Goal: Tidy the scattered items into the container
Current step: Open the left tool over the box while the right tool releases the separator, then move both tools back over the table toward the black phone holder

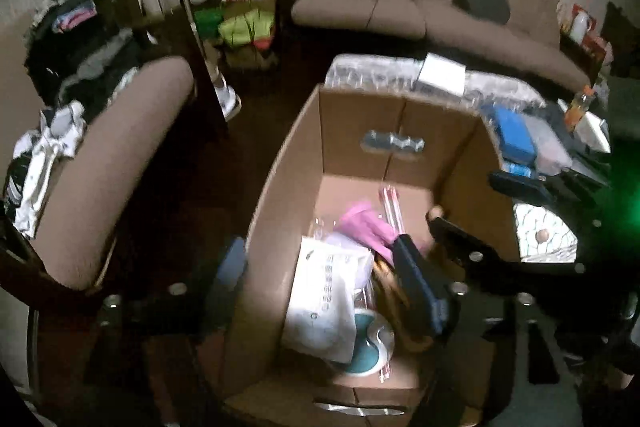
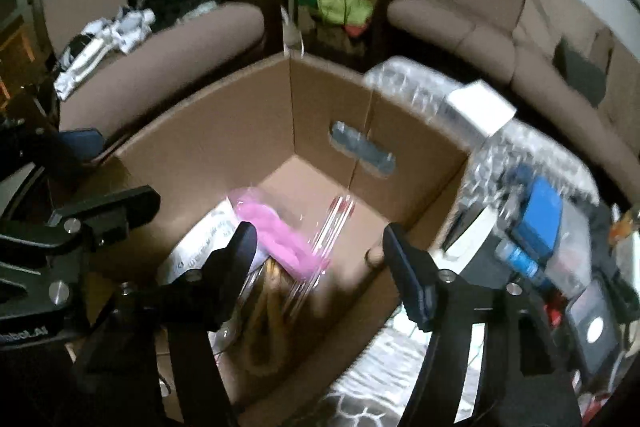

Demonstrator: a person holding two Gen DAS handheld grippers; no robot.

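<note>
An open cardboard box (image 1: 360, 131) (image 2: 224, 147) stands on the floor below both grippers. Inside lie a pink packet (image 1: 364, 227) (image 2: 280, 231), a white pouch (image 1: 328, 299) (image 2: 208, 239), a clear packet with red strips (image 1: 390, 203) (image 2: 338, 215), a teal and white round item (image 1: 366, 351) and something brown (image 2: 272, 307). My left gripper (image 1: 320, 279) (image 2: 124, 169) hangs open across the box's left wall, one finger outside it. Over the right side of the box my right gripper (image 2: 320, 255) (image 1: 468, 203) is open too. Neither holds anything.
A brown sofa (image 1: 400, 11) lines the far wall. An armchair (image 1: 120, 147) piled with clothes stands left of the box. Behind and right of the box are wrapped water bottles (image 1: 380, 71), a blue box (image 1: 514, 135), an orange bottle (image 1: 580, 107) and a patterned rug (image 1: 544, 235).
</note>
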